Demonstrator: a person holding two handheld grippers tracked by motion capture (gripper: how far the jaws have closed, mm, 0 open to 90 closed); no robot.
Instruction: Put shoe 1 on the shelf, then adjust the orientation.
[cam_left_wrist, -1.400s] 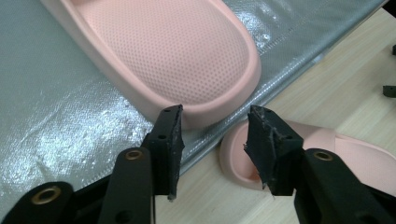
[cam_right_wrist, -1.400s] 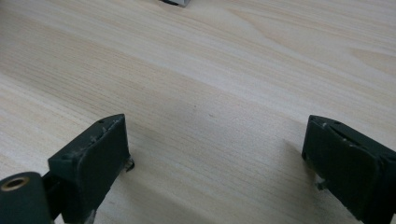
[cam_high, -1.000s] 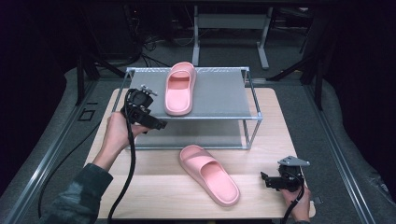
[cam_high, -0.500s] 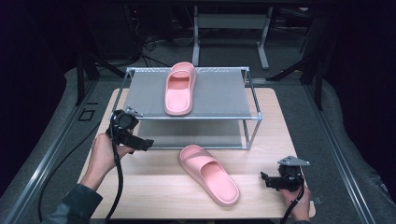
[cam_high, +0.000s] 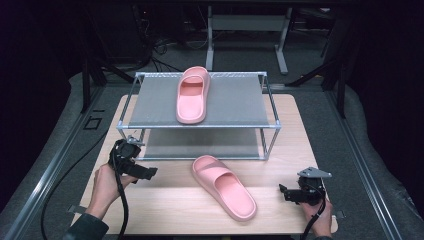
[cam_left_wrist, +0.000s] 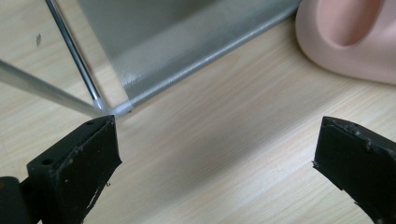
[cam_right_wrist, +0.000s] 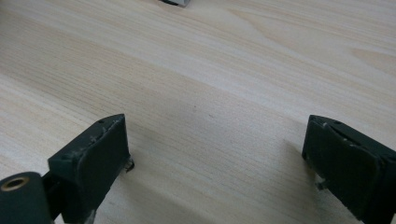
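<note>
Both claws gape empty — left claw (cam_high: 149, 173) just widened — flanking the unmarked pink slipper (cam_high: 224, 186) on the table (cam_high: 175, 210).

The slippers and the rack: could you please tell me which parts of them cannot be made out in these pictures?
- Slipper on the table: in the left gripper view, the top and right edges cut off all but its rounded end.
- Slipper on the rack: in the high view, its sole is hidden underneath.
- Rack: its lower shelf is mostly hidden by the top shelf in the high view.
- Rack foot: cut off by the top edge in the right gripper view.
</note>
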